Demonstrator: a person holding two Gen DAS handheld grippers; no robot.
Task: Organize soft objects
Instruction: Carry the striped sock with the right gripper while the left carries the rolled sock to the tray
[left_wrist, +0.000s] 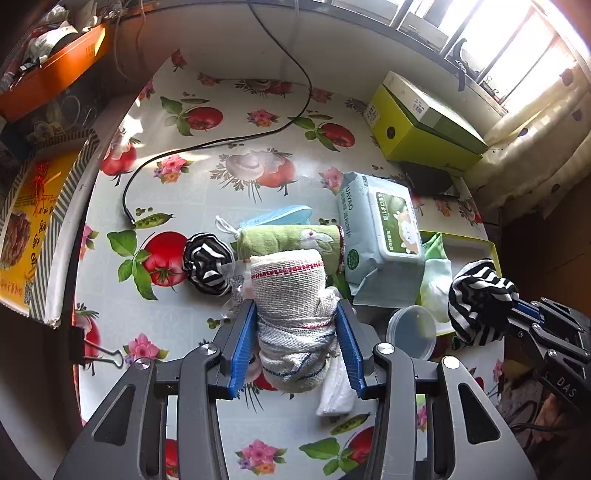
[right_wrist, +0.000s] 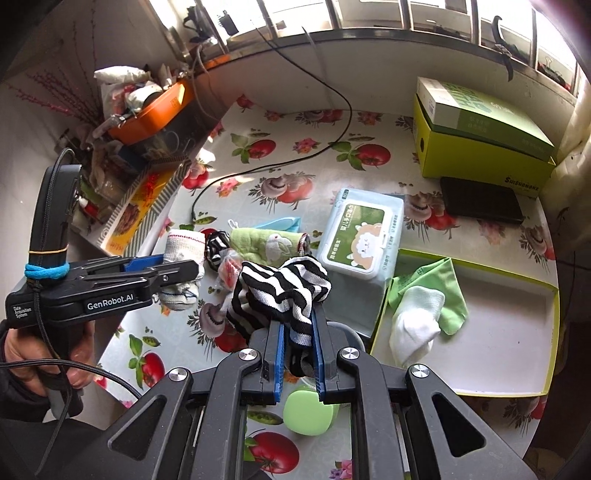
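My left gripper (left_wrist: 295, 310) is shut on a rolled white woven cloth (left_wrist: 290, 291) with red and blue stripes, held above the table. The right wrist view shows that gripper (right_wrist: 184, 267) and the white woven cloth (right_wrist: 184, 251) at the left, with a hand on the handle. My right gripper (right_wrist: 298, 321) is shut on a black-and-white striped cloth (right_wrist: 280, 291), which bunches over its fingertips. In the left wrist view this striped cloth (left_wrist: 480, 299) hangs at the right. A second striped roll (left_wrist: 207, 264) and a green rabbit towel (left_wrist: 291, 240) lie on the table.
A shallow yellow-green tray (right_wrist: 509, 391) at the right holds a white sock (right_wrist: 413, 325) and a green cloth (right_wrist: 443, 288). A wet-wipes pack (right_wrist: 362, 232) lies beside it. A green box (right_wrist: 480, 147), a black cable (left_wrist: 221, 142) and a clear lidded tub (left_wrist: 412, 330) are also on the table.
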